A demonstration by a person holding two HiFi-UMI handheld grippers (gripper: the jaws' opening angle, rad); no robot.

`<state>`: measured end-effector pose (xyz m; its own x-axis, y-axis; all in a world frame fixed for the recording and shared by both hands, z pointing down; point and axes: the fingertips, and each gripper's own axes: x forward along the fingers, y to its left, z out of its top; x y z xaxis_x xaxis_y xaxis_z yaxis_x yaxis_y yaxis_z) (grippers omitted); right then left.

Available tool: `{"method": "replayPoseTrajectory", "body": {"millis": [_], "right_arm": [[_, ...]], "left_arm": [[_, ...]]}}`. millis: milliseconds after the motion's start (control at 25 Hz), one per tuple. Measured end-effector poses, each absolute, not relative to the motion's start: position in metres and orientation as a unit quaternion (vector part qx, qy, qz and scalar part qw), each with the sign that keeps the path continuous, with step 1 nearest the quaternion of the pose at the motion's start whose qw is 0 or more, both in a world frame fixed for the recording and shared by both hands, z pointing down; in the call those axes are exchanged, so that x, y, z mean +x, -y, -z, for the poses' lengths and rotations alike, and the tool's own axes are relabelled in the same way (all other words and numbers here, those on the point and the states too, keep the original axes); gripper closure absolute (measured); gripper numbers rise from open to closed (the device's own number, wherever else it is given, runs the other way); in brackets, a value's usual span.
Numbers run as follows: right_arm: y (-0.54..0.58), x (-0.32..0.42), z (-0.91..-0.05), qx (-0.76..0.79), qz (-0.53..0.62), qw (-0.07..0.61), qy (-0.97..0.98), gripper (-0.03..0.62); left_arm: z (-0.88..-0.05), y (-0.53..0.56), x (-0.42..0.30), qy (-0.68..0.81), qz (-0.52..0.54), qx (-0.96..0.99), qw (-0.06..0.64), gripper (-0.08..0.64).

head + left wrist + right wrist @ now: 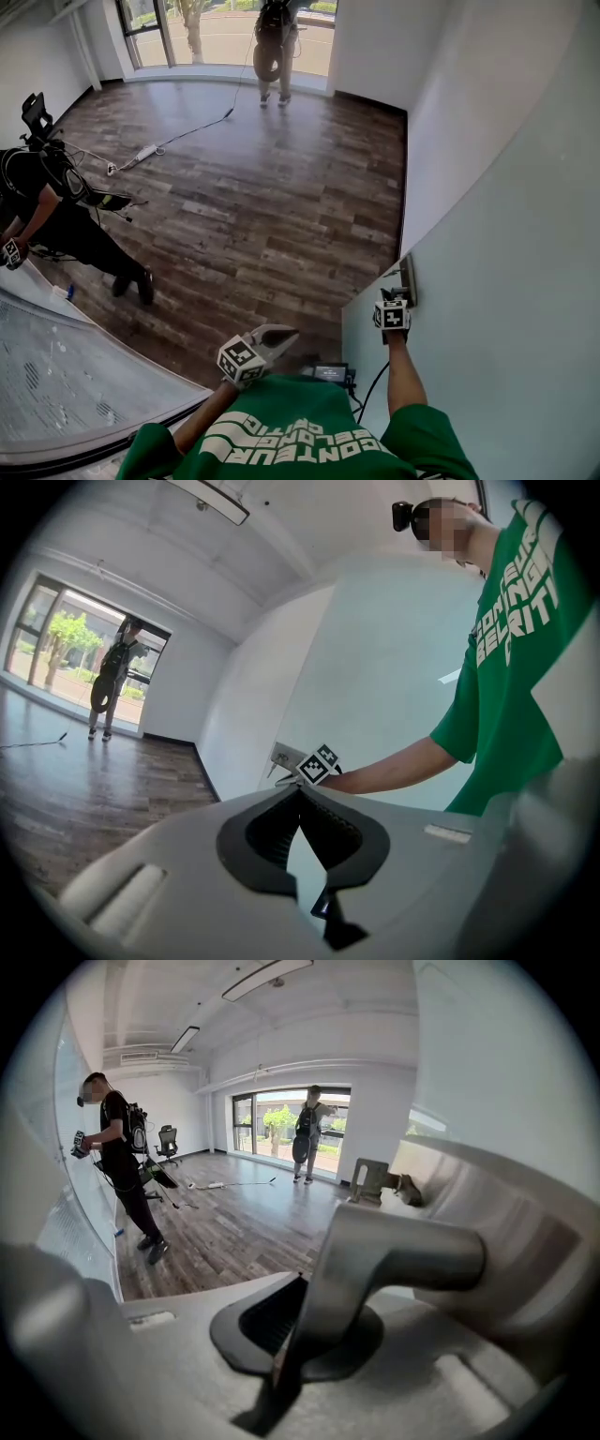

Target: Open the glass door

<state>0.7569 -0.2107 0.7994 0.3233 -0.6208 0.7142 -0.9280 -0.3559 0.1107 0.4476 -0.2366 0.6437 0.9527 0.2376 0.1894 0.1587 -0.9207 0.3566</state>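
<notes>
Lever handle [394, 1260], brushed grey metal, is clamped between the closed jaws of the right gripper [394, 302]. From the jaws it rises, bends, and its bar runs off to that gripper's right, meeting the glass door [516, 281] there. That bar is the long axis, and the coming move probably calls for a turn about its far end before the panel can swing. Which way the door swings cannot be told. The door lies directly against the right gripper's right side: a pale, smooth, frosted-looking sheet with a faint sheen, its free edge just ahead of the handle. The left gripper [281, 335] hangs back at the person's front, well left of the handle, jaws together on nothing. Beyond the door's edge lies the plank floor [262, 187].
</notes>
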Motion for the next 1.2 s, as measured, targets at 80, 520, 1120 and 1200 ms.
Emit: {"method": "replayPoseTrajectory", "body": {"millis": [80, 520, 1120, 1200], "right_arm": [[0.203, 0.767, -0.799, 0.774, -0.295, 0.26, 0.496, 0.6], [0.167, 0.818, -0.799, 0.795, -0.308, 0.249, 0.459, 0.6], [0.122, 0.871, -0.799, 0.819, -0.309, 0.237, 0.422, 0.6], [0.117, 0.876, -0.798, 0.821, -0.309, 0.236, 0.418, 0.6]], "left_arm": [[-0.645, 0.235, 0.454, -0.106, -0.117, 0.972, 0.173, 0.549], [-0.646, 0.231, 0.492, -0.132, -0.119, 0.967, 0.18, 0.549], [-0.651, 0.229, 0.532, -0.135, -0.114, 0.966, 0.187, 0.549], [-0.651, 0.23, 0.534, -0.132, -0.112, 0.967, 0.188, 0.549]]}}
